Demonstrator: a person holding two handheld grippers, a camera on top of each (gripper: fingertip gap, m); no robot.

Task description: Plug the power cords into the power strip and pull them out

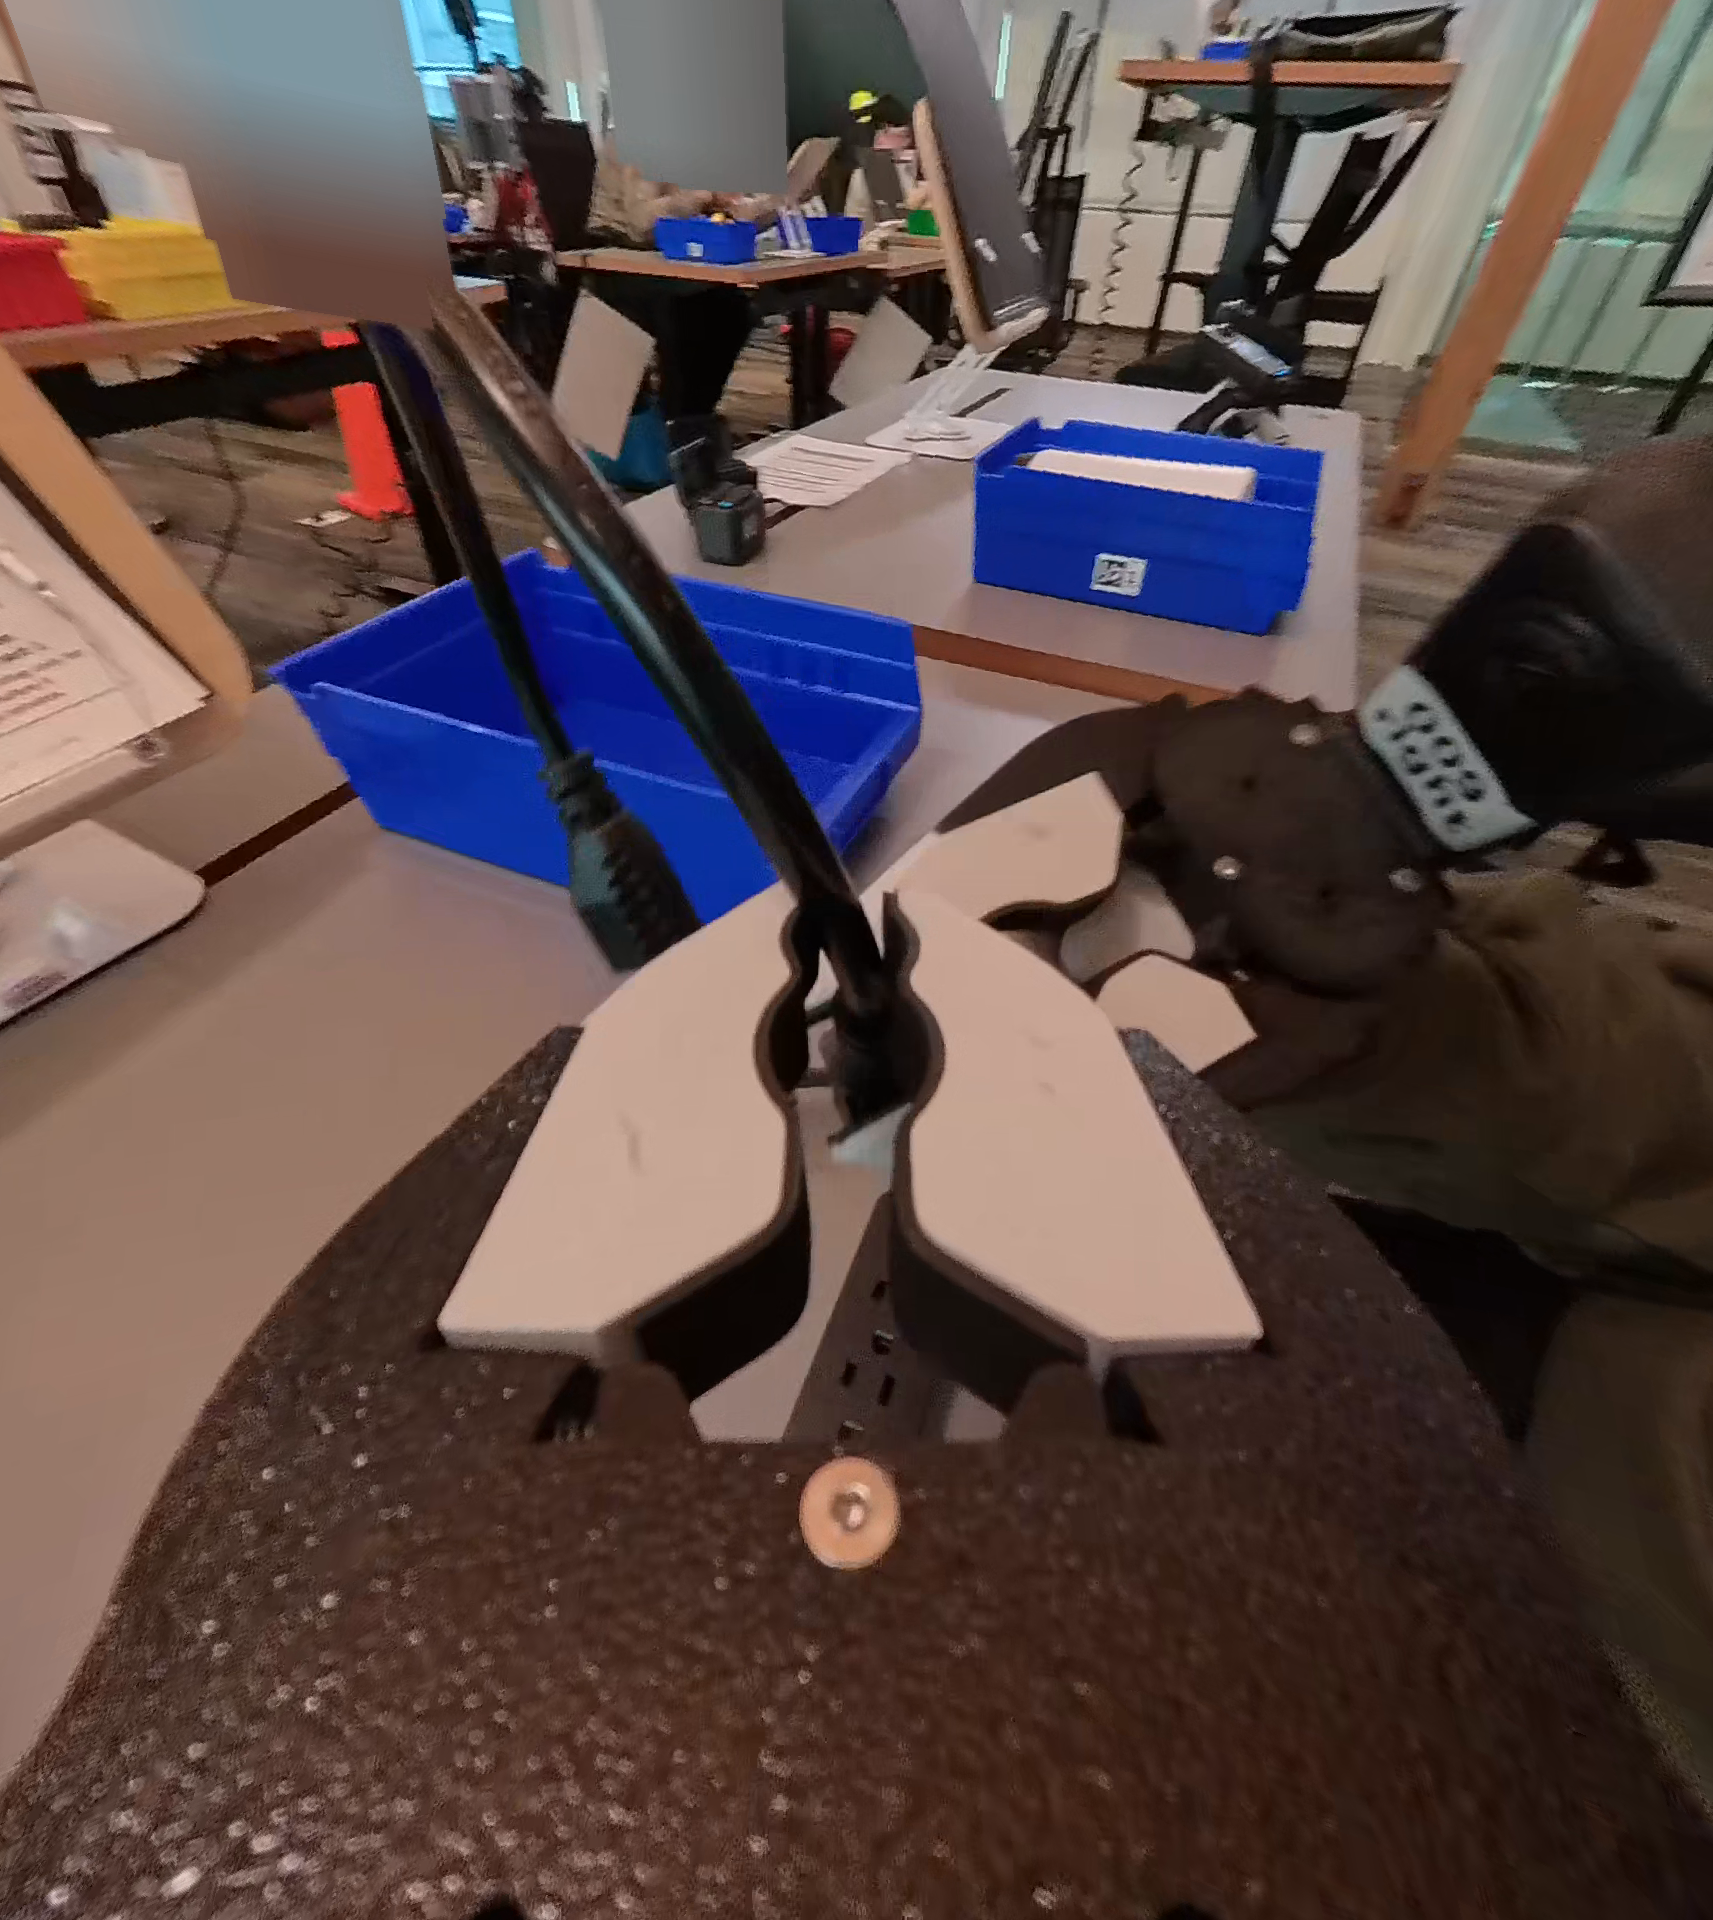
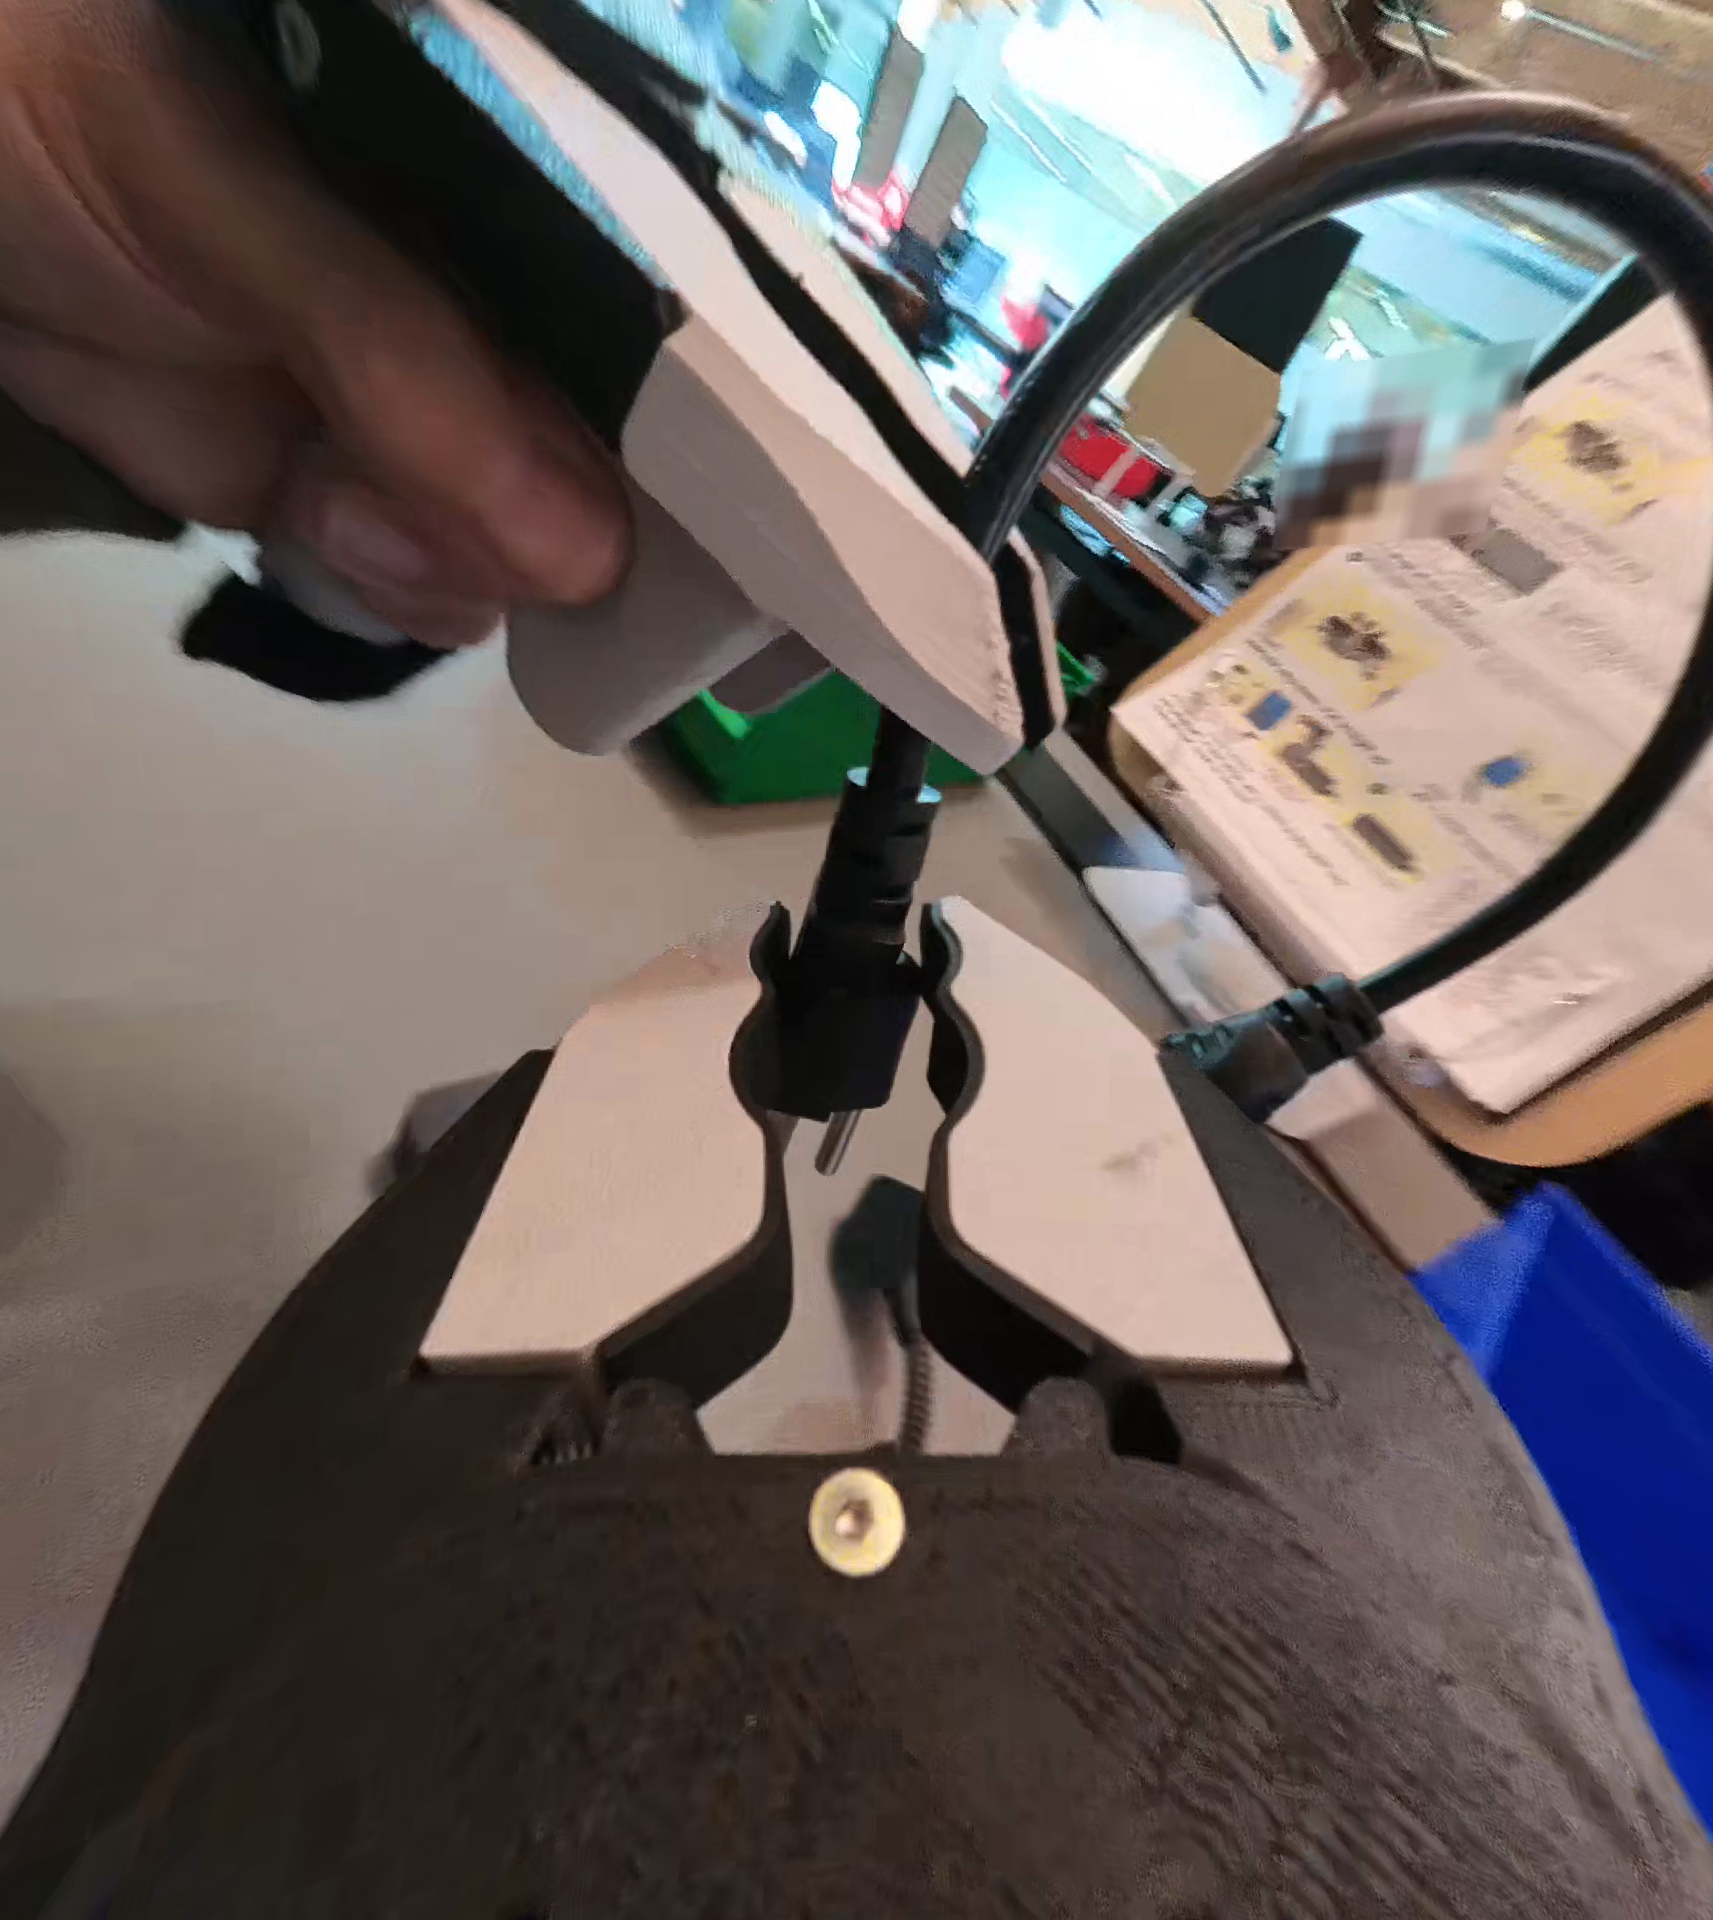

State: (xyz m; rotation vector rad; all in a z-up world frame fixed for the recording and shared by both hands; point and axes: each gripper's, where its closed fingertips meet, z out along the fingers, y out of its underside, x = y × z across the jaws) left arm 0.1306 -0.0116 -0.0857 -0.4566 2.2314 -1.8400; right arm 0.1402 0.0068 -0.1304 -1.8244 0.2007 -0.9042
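The left gripper (image 1: 847, 1023) clamps a black cord (image 1: 623, 582) near its fingertips. The right gripper (image 2: 852, 1023) grips a black plug (image 2: 836, 1039), prongs seemingly toward the camera, above the table (image 2: 208, 831).

Two close wrist views over claws, both seemingly sharing one cord (image 1: 623, 582).

bin (image 1: 478, 748) behind cords (image 1: 623, 623) | power strip (image 1: 847, 1340) under left claw (image 1: 847, 935) | right claw (image 1: 1070, 914) right
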